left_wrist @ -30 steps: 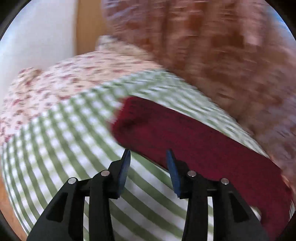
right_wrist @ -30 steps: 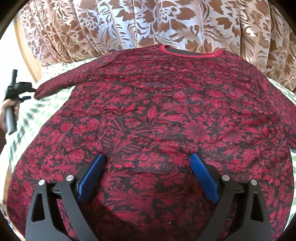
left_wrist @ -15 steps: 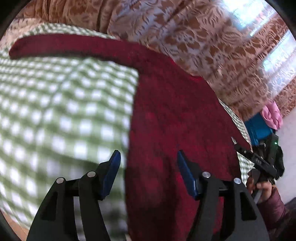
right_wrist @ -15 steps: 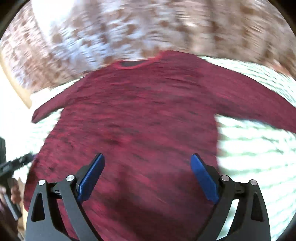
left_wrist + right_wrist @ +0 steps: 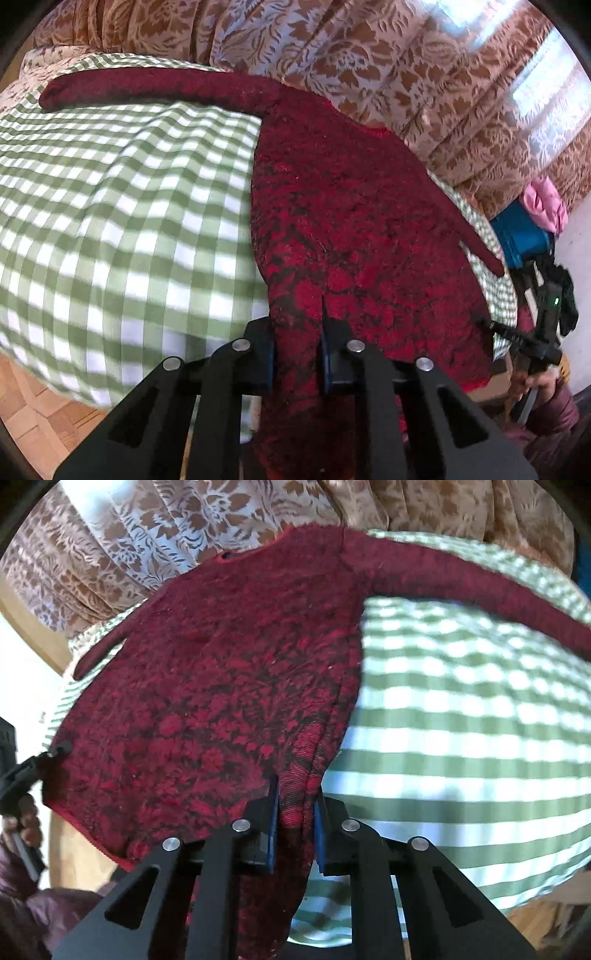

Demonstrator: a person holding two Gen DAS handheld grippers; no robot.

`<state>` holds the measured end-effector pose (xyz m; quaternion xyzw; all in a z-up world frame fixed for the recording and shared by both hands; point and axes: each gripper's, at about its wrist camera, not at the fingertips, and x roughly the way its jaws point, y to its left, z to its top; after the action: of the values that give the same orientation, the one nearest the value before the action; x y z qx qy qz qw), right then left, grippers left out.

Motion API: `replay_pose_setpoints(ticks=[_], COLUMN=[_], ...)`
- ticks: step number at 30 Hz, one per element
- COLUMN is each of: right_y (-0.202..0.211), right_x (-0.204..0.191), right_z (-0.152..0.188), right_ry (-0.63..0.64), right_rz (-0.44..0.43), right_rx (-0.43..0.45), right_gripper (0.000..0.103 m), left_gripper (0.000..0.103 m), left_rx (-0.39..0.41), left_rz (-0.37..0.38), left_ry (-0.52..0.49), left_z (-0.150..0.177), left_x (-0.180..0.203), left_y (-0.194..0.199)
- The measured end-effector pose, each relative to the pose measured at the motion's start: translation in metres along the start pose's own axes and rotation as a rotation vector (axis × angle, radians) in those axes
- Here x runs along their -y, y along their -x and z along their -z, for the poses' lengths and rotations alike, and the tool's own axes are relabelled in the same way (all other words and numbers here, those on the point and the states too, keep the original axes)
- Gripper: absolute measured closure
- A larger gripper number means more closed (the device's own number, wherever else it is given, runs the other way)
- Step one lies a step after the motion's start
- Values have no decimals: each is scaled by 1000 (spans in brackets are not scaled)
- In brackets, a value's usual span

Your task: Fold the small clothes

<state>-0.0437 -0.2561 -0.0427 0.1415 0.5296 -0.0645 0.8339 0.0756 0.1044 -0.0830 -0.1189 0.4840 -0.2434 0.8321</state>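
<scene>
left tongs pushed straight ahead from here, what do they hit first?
The red top: the left tongs are already shut on its bottom corner, so going on would likely bunch that fabric across the green checked cloth. Depth beyond is unclear.

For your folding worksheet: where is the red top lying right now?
The red top lies spread flat on the green checked cloth, neckline toward the patterned curtain, its two bottom corners pinched in the left gripper and right gripper.
</scene>
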Motion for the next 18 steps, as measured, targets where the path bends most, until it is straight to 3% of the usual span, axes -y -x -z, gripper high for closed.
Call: replay_pose_setpoints(ticks=[3, 5, 7, 8, 9, 11, 13, 18], right_y=[-12, -12, -9, -5, 2, 11, 16, 17], right_x=[8, 14, 24, 31, 45, 75, 124, 232], right_z=[5, 3, -2, -3, -8, -19, -30, -51], right_ry=[4, -44, -89, -106, -144, -250, -439, -805], right_rz=[-8, -55, -111, -120, -119, -112, -103, -45], right_rx=[-57, -52, -47, -34, 11, 91, 173, 337], right_gripper=[89, 86, 73, 52, 39, 37, 37, 41], left_gripper=[86, 73, 67, 61, 58, 58, 58, 47], left_rx=[-51, -65, -50, -28, -2, 27, 63, 94], left_rz=[-44, -73, -71, -91, -112, -124, -118, -111], left_ry=[5, 40, 54, 39, 11, 5, 16, 28], left_z=[18, 21, 17, 15, 11, 4, -5, -26], left_x=[0, -3, -3, 0, 4, 7, 9, 22], left_y=[-11, -18, -13, -9, -4, 2, 8, 4])
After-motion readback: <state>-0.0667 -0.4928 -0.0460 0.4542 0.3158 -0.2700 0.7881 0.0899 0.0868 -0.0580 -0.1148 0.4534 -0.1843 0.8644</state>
